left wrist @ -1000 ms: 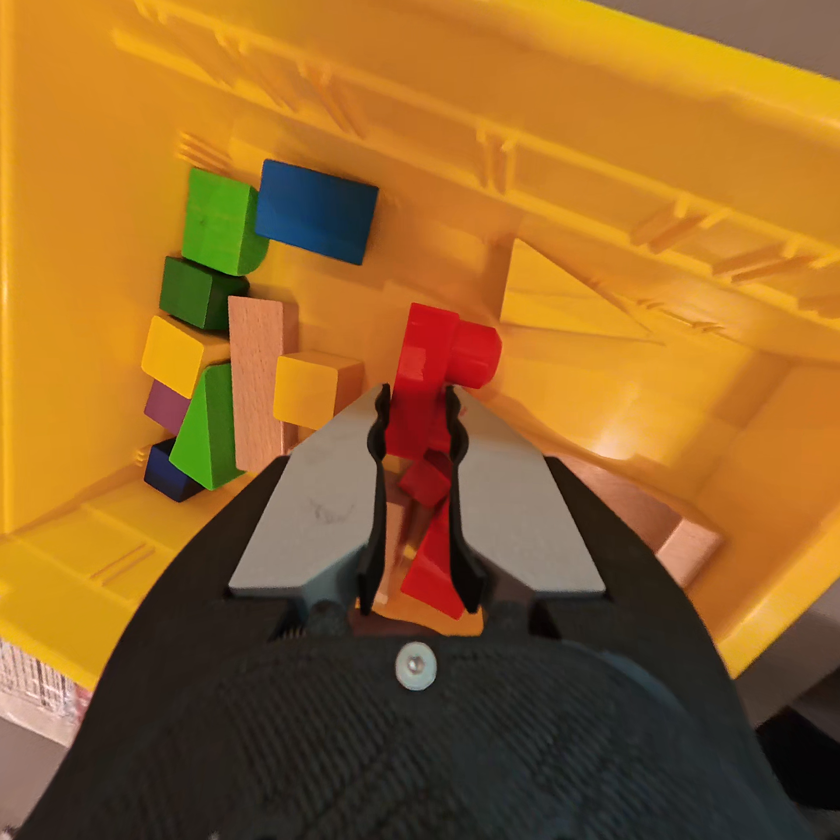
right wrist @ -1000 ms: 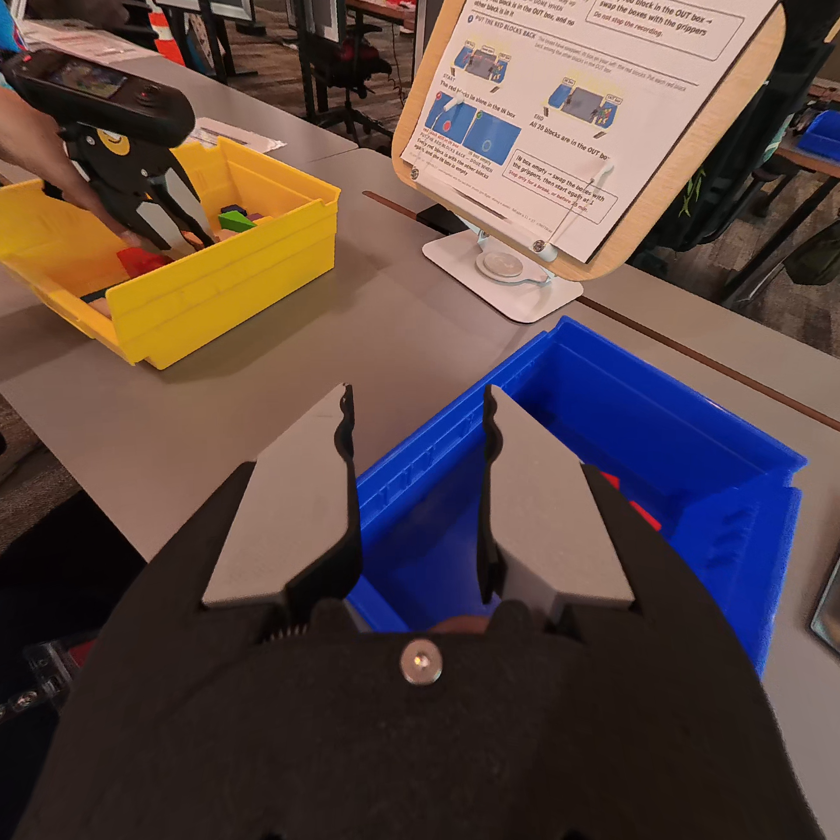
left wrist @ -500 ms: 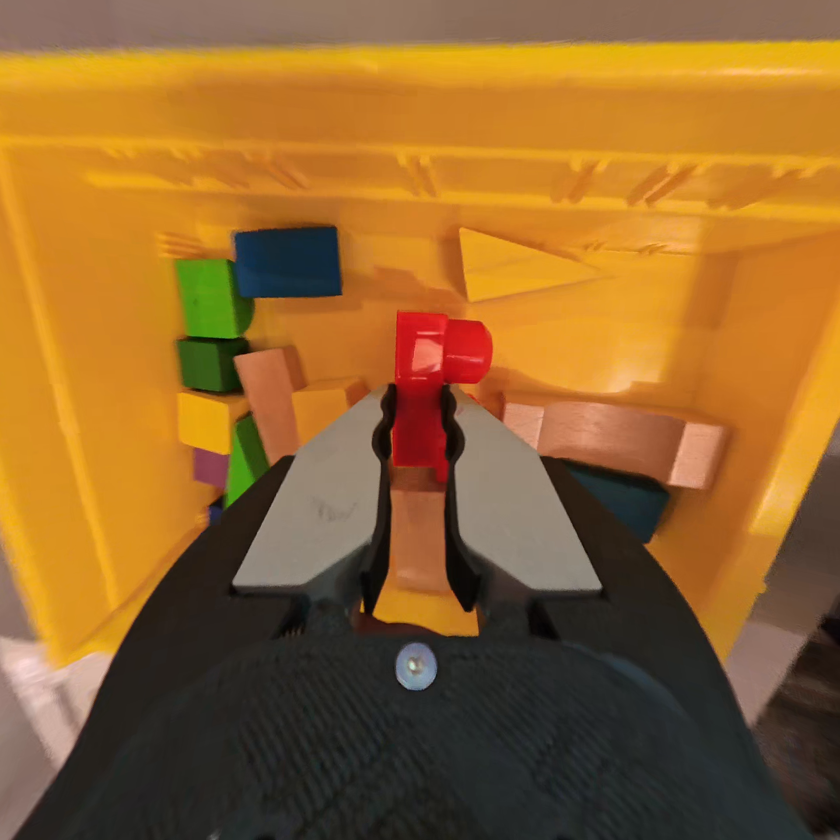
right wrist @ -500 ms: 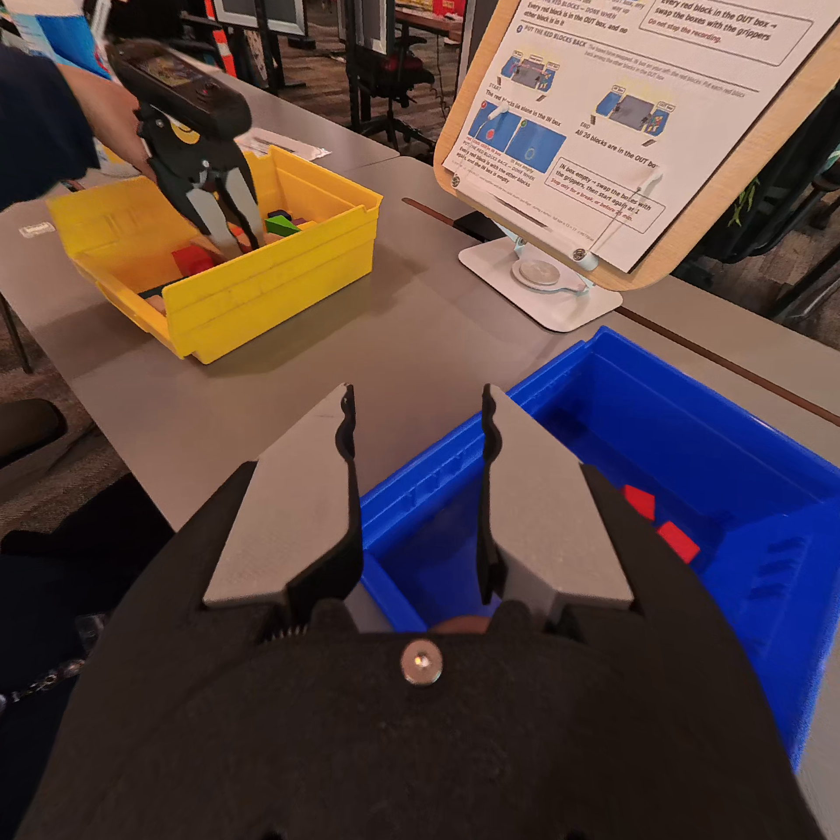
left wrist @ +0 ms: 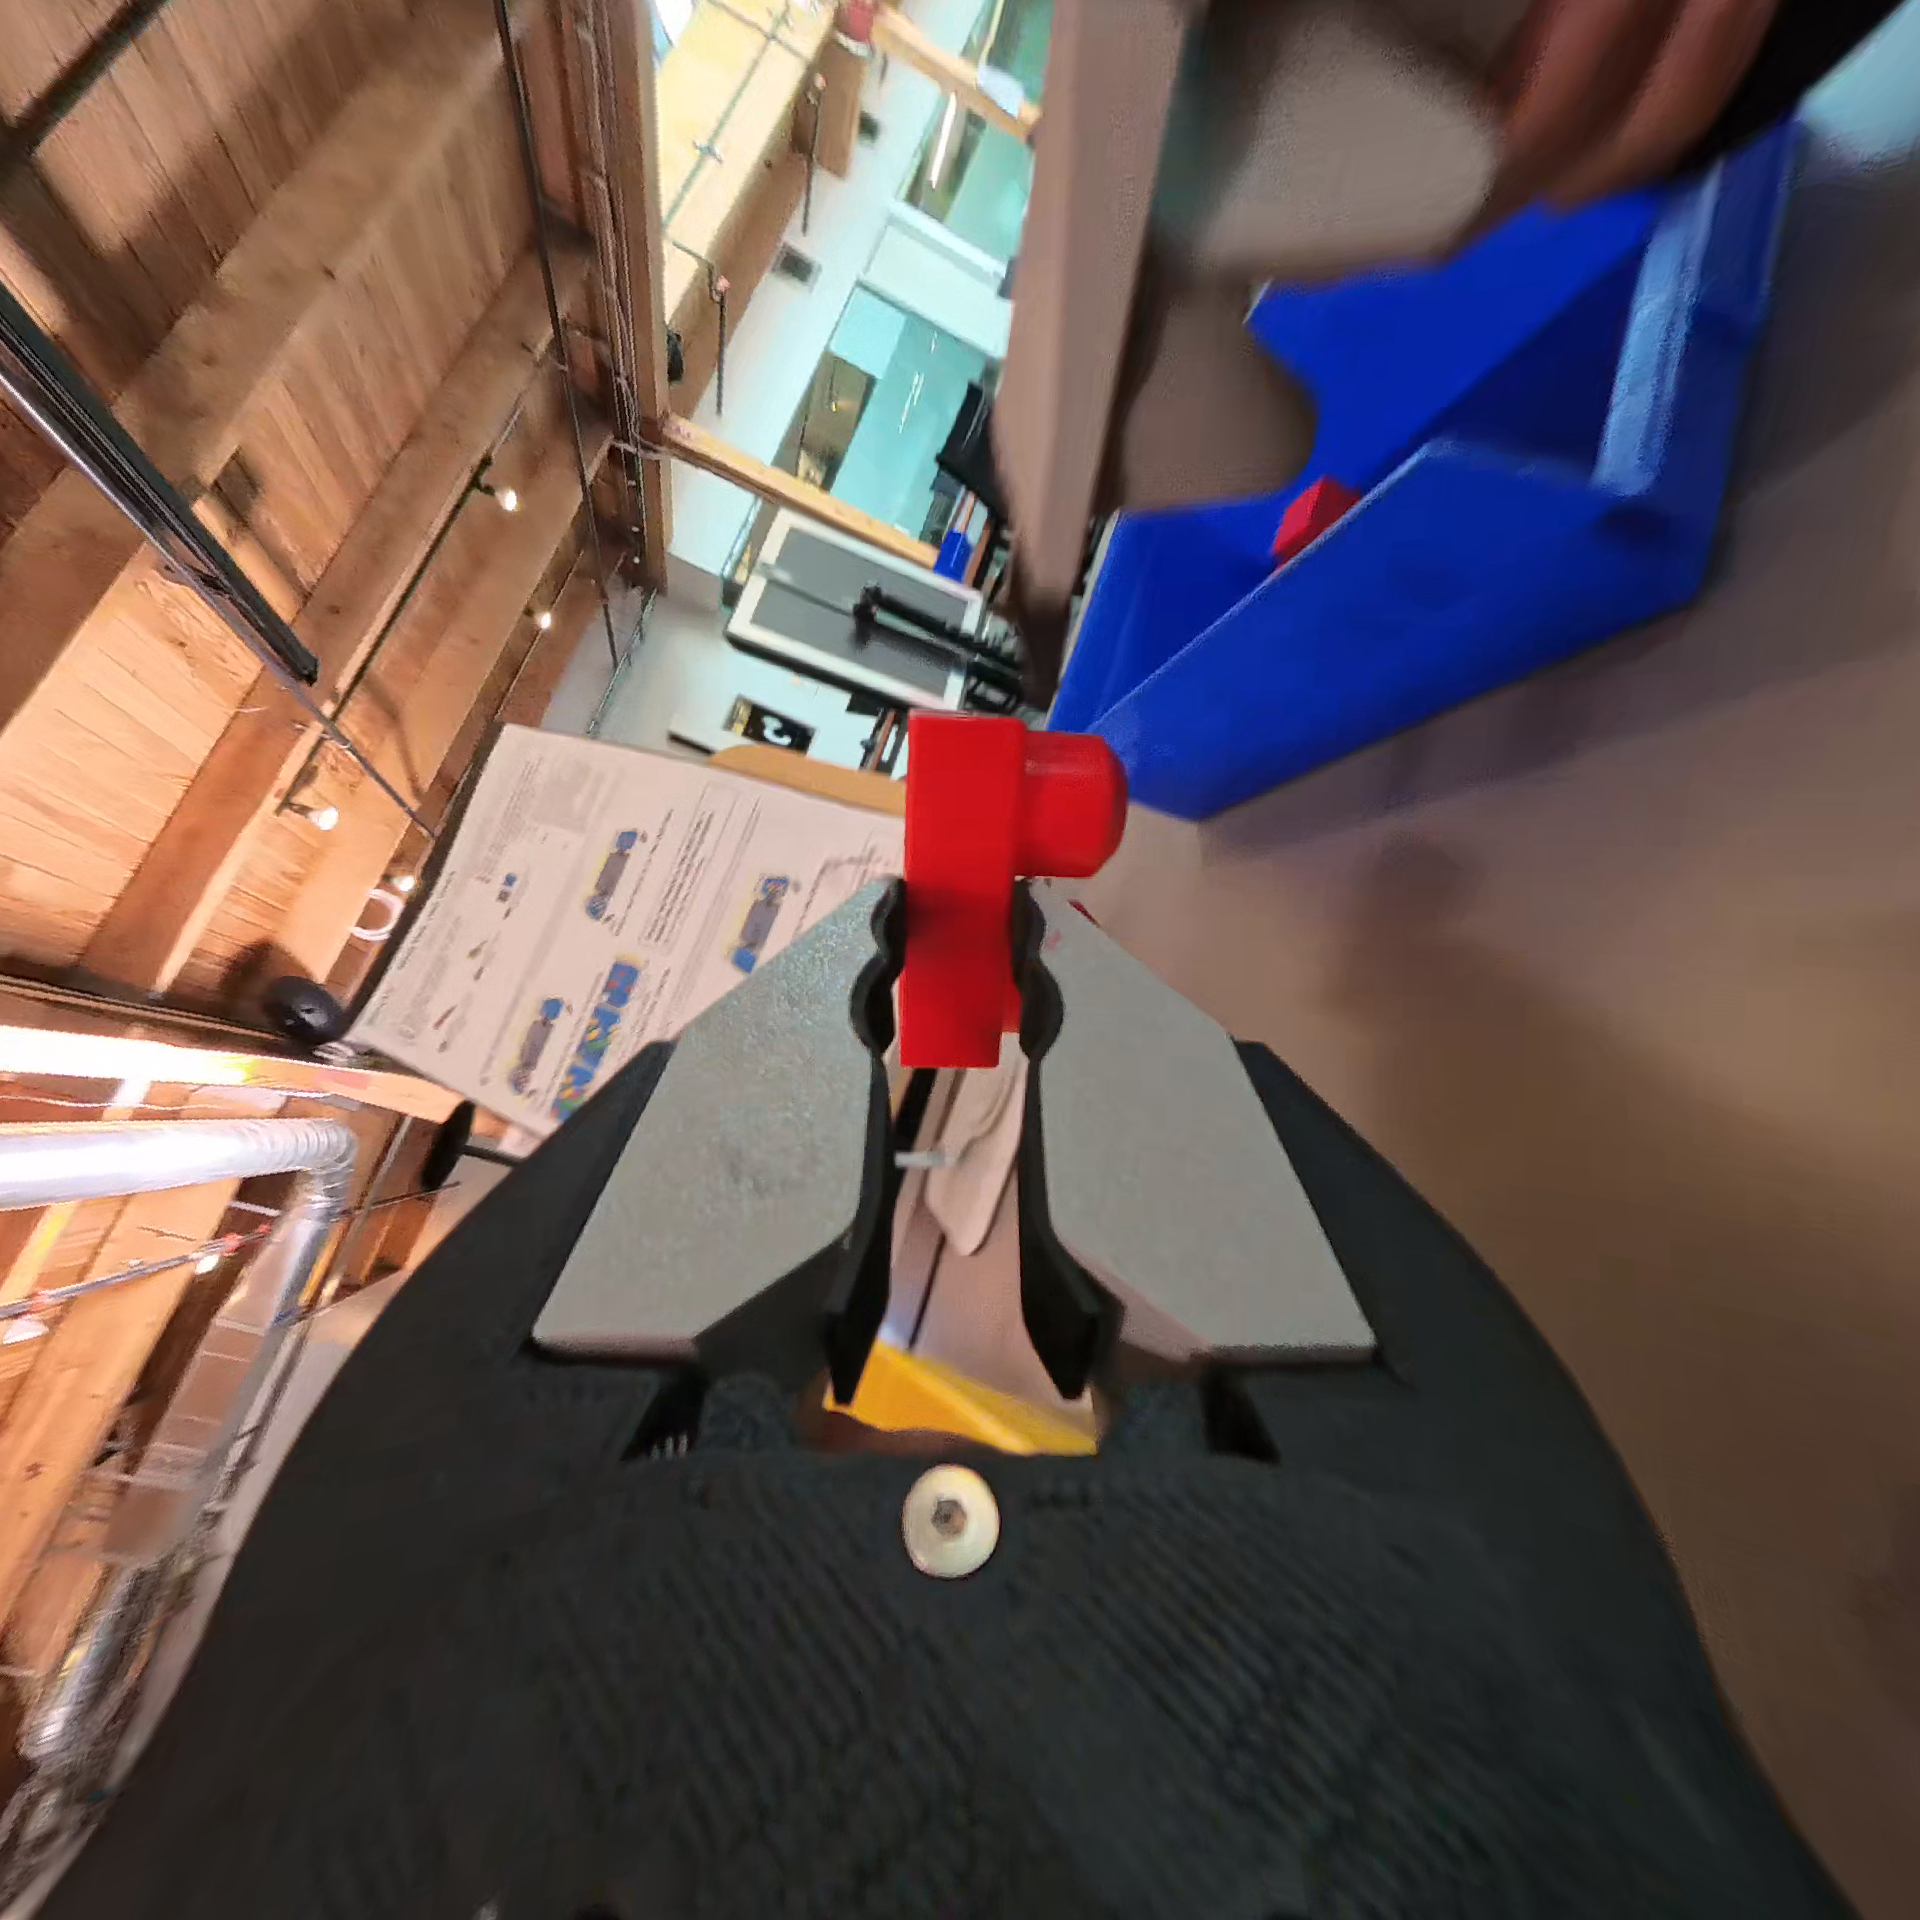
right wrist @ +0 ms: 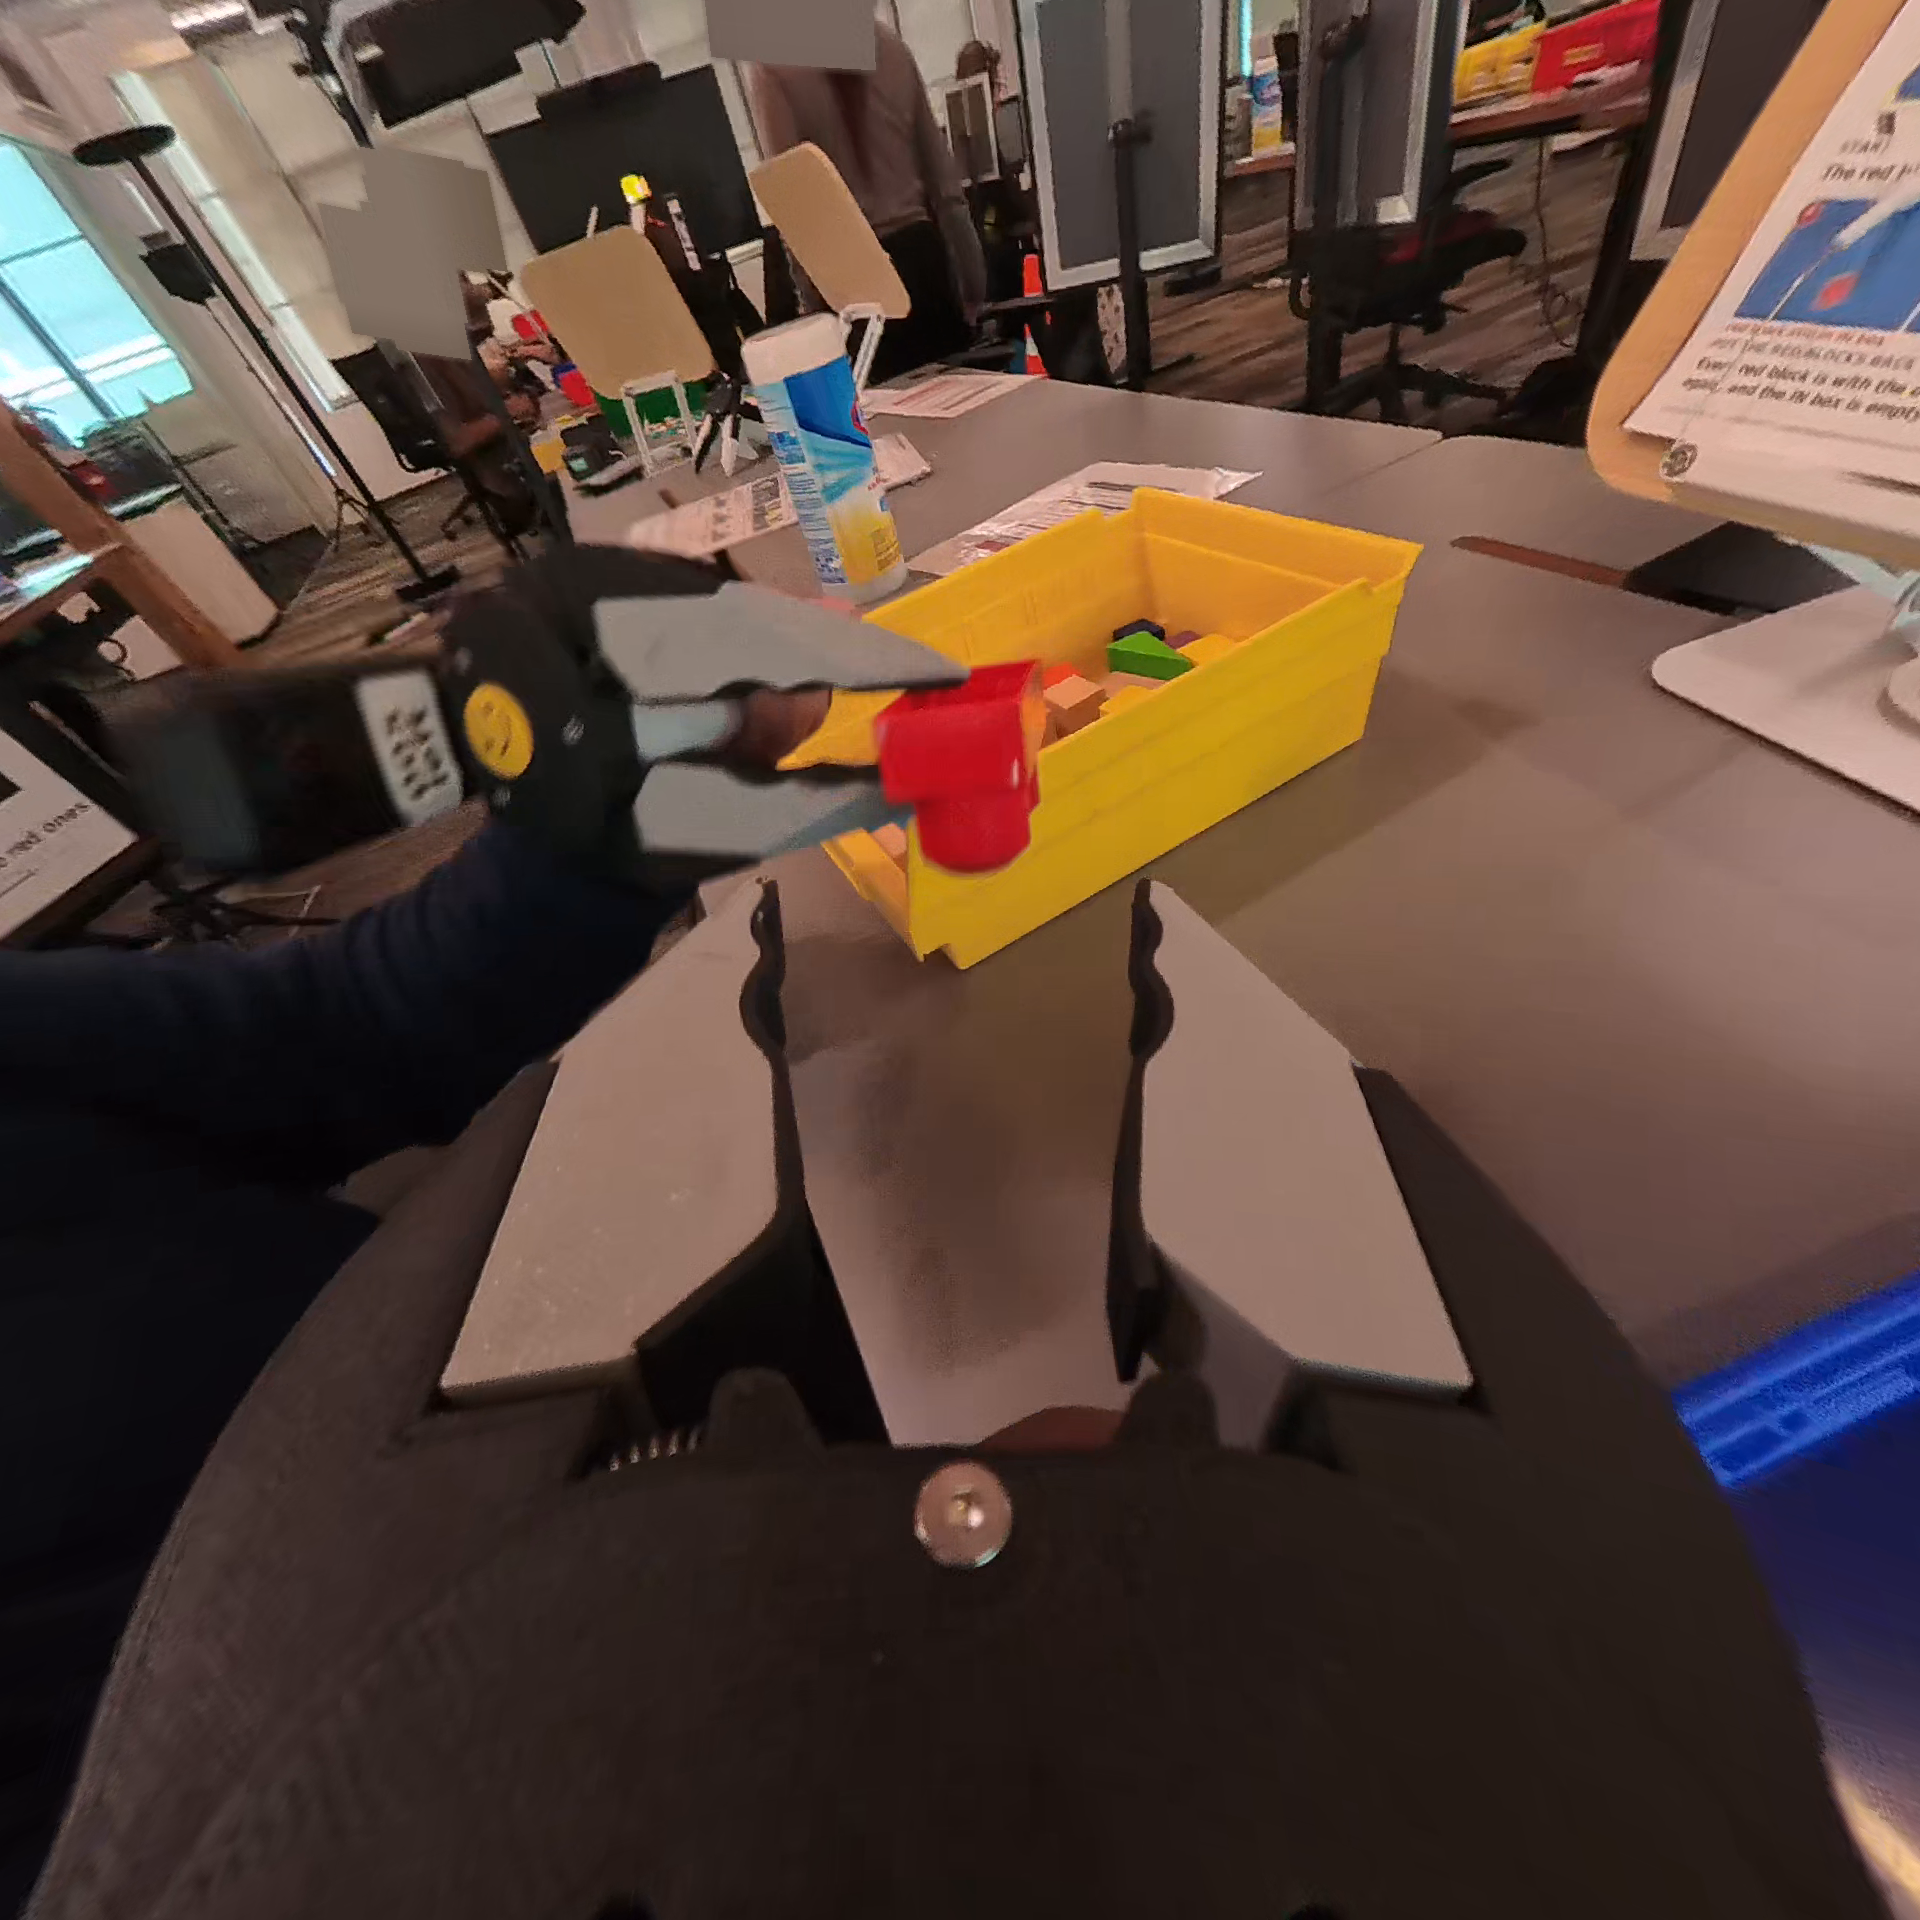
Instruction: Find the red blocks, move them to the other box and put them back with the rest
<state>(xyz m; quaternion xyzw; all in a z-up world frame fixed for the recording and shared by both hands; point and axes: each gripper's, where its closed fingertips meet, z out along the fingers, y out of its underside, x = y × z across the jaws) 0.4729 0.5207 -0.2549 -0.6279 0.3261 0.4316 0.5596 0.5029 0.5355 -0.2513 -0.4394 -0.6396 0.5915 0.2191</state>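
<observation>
My left gripper (left wrist: 956,961) is shut on a red block (left wrist: 982,862) with a round peg on its side. It holds it in the air, rolled sideways. In the right wrist view the left gripper (right wrist: 883,748) carries the red block (right wrist: 961,769) just in front of the yellow box (right wrist: 1164,727), which holds several coloured blocks. The blue box (left wrist: 1455,561) lies ahead in the left wrist view with a red block (left wrist: 1311,516) inside; its corner also shows in the right wrist view (right wrist: 1808,1382). My right gripper (right wrist: 951,987) is open and empty above the grey table (right wrist: 1507,935).
An instruction sheet on a wooden board (right wrist: 1787,312) stands on a white stand at the right. A wipes canister (right wrist: 826,457) and papers sit behind the yellow box. A dark-sleeved arm (right wrist: 312,1039) reaches across from the left. Other desks and chairs fill the background.
My left gripper lifted the red block out of the yellow box and swung toward the blue box, rolling sideways. My right gripper opened wider and turned left, away from the blue box.
</observation>
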